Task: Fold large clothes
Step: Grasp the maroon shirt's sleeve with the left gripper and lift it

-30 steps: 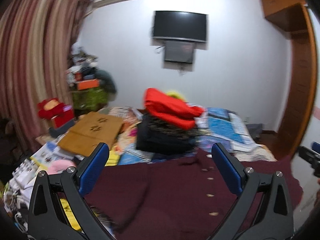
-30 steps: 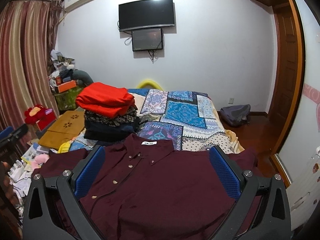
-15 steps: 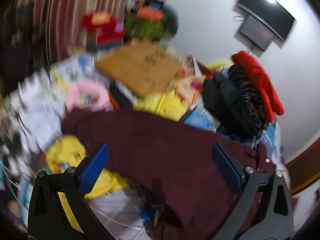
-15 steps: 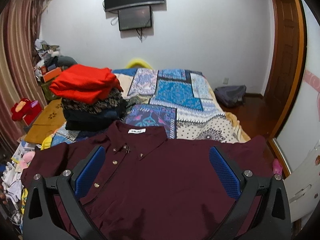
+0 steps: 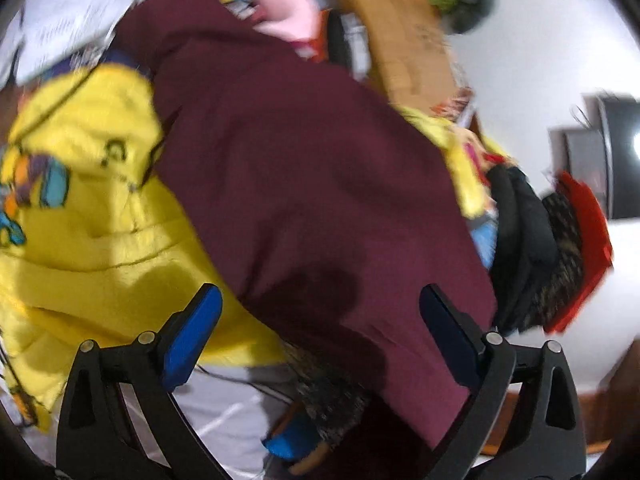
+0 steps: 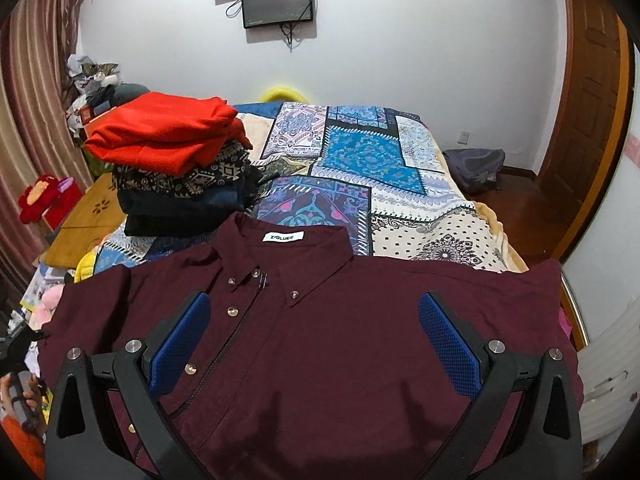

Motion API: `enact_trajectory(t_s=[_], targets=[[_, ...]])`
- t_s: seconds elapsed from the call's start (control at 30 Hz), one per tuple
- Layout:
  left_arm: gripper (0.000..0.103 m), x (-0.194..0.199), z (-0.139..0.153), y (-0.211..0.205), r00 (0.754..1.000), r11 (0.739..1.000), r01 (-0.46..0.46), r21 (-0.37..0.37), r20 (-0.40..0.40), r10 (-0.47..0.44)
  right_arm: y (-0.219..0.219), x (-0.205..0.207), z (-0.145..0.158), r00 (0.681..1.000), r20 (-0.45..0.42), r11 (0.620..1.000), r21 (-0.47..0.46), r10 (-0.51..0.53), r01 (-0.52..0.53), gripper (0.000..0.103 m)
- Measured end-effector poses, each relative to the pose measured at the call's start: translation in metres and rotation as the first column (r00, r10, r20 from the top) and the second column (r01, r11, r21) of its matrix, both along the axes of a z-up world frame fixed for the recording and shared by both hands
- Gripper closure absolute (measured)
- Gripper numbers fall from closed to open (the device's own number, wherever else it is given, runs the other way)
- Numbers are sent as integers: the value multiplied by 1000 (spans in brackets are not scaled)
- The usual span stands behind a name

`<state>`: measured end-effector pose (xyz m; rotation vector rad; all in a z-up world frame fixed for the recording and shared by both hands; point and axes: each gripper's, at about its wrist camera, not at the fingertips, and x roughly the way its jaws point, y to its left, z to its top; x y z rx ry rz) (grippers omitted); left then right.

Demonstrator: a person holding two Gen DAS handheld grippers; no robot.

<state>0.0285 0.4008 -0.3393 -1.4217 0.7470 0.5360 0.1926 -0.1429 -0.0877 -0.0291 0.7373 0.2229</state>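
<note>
I see the shirt [image 6: 320, 344] lying face up across the near end of the bed [image 6: 404, 200]: dark maroon, button-down collar pointing away from me, white neck label showing, placket buttons running down left of centre. Collar is flat, top looks unbuttoned. Its body is spread mostly smooth, with slight ripples toward the left shoulder. Both shoulders reach close to the bed's side edges.

Right claw [image 6: 314, 344] hangs over the shirt's chest, jaws wide apart, nothing between the pads, no contact I can confirm.

Left claw [image 5: 318, 340] is rolled hard, view is motion-blurred. Its jaws have just been closing a little but stand well apart; the shirt's maroon cloth [image 5: 320, 168] lies beyond the gap between the pads and isn't pinched. That looks like the shirt's left sleeve or side draping off the bed's edge, though blur keeps me from saying which part. Beside it, left of the shirt in that view, there's a yellow garment [image 5: 88, 216] with a cartoon print, partly under the maroon edge.

Stack of folded clothes [image 6: 176, 168] sits on the bed just beyond the shirt's left shoulder, red piece on top, patterned and dark ones below. In the right wrist view, a hand [image 6: 16, 404] grips a handle at the shirt's far left.
</note>
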Motion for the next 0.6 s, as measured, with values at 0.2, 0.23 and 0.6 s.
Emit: enact_trajectory(t_s=[0.2,0.23,0.6], targets=[[37,3,-19,19,997,998,-63,-3,-53,63,1,2,-2,1000,-11,1000,-9,5,-5,0],[49,6,-16,20,995,998,-58,33,-76,60,1,2,-2,1000,-11,1000,-10,4,-4,0],[100,47,94,-9,973,852,85,517,-227,41,-7,-3,1,1000,0,1000,-6,-7,7,0]])
